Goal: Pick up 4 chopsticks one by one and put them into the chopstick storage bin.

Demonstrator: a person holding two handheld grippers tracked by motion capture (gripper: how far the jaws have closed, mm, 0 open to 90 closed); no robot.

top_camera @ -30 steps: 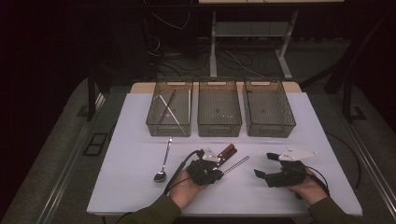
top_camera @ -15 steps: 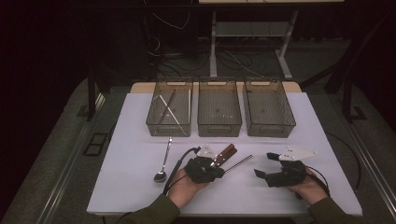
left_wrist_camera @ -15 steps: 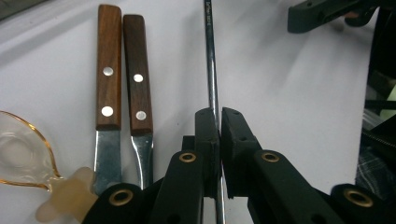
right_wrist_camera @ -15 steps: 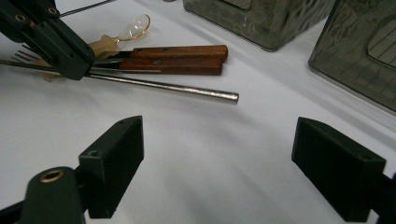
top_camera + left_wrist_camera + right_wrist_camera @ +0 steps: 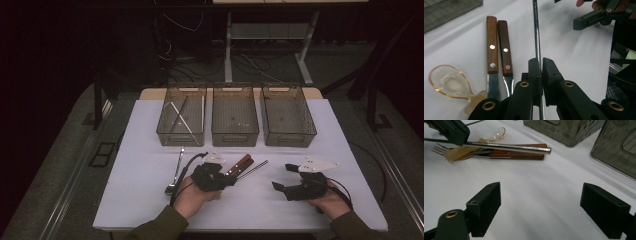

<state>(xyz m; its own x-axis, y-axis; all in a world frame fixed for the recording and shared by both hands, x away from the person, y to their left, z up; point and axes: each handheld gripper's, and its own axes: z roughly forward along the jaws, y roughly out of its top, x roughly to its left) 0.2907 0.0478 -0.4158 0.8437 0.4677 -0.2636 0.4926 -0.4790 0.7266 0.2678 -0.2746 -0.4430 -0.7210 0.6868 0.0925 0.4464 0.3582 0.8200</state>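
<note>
Now the left gripper (image 5: 539, 82) is clenched on a thin, straight metal rod (image 5: 537, 37), which passes between its two black jaws and runs away from them over the white table (image 5: 150, 145). In the right gripper view this rod (image 5: 509, 147) is level, a little above the table, with its blunt end free.

Just beside the rod lie two utensils with brown wooden handles and metal rivets (image 5: 497, 45), side by side and parallel. Their steel parts go under the left gripper. Next to them lies a clear amber plastic spoon (image 5: 449, 82), its bowl facing up.

The right gripper (image 5: 540, 212) is released: its jaws stand wide apart with nothing but bare table between them. In the high view it (image 5: 290, 187) rests on the table, well apart from the left gripper (image 5: 220, 176).

Farther left on the table lies a long metal spoon (image 5: 175, 172). Behind all this, three grey see-through plastic bins stand in a row. The left bin (image 5: 165, 131) holds some thin metal sticks; the middle bin (image 5: 235, 136) and the right bin (image 5: 290, 137) stand next to it.
</note>
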